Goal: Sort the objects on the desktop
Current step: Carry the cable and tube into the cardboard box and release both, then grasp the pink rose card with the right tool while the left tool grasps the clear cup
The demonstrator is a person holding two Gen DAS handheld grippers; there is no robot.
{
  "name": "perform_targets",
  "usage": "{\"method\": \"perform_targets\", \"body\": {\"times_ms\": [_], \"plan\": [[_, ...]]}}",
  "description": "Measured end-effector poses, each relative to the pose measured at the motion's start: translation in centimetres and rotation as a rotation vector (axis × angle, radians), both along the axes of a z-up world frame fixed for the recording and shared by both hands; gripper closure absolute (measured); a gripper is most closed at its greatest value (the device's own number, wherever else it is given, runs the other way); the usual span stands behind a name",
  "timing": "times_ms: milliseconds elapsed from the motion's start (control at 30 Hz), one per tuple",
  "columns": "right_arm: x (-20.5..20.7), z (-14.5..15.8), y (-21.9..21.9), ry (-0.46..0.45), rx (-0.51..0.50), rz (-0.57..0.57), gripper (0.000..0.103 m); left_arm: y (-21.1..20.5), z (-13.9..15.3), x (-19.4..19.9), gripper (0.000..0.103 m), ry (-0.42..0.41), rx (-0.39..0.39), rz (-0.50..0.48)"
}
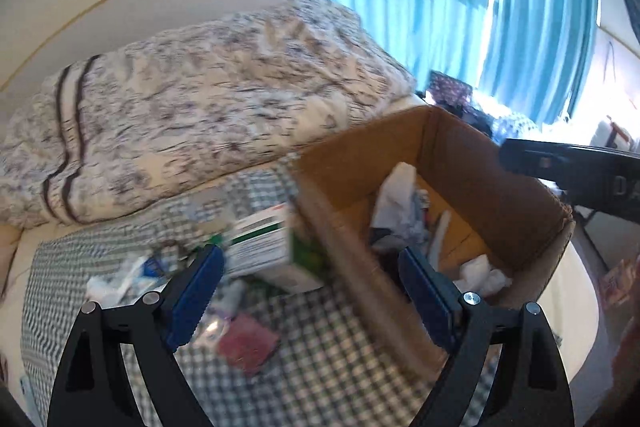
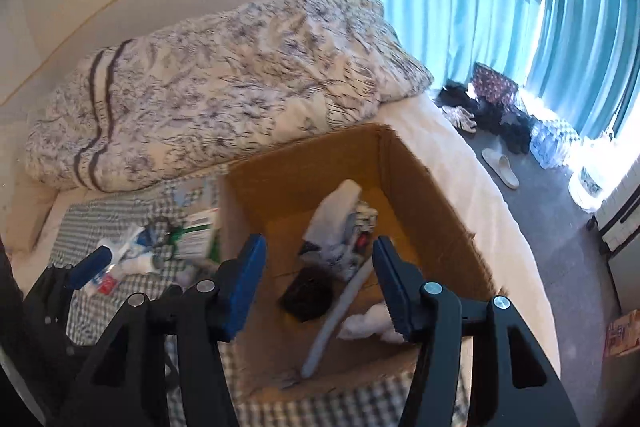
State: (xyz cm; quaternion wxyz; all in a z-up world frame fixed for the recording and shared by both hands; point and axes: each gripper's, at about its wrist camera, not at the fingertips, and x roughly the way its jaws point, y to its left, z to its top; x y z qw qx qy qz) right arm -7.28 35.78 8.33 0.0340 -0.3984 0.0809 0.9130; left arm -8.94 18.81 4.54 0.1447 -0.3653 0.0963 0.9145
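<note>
- Only the right view shows the slipper (image 2: 502,169) on the floor.
- One cardboard box (image 2: 424,183) sits on the bed.
- Left gripper (image 1: 308,291) and right gripper (image 2: 320,283): jaws apart, empty.

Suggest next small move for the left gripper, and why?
Probably shift the left gripper leftward toward the clutter on the checked cloth: both sets of jaws are open and empty, the box already holds items, and loose ones remain outside.
</note>
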Motion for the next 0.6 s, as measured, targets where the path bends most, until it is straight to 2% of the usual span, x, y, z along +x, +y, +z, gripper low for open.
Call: {"method": "perform_targets", "body": {"times_ms": [233, 433, 600], "plan": [[3.9, -1.8, -8.8, 0.004, -0.047, 0.087, 0.048, -10.6, -1.1, 4.8, 0.011, -0.006, 0.035, 0.129], [5.4, -5.8, -16.2, -0.041, -0.051, 0.175, 0.048, -19.3, -4.5, 7.6, 0.011, -0.022, 0.009, 0.229], [4.6, -8.5, -19.7, -0.090, -0.044, 0.215, 0.048, -25.8, -7.4, 8.0, 0.011, -0.045, -0.004, 0.329]]}}
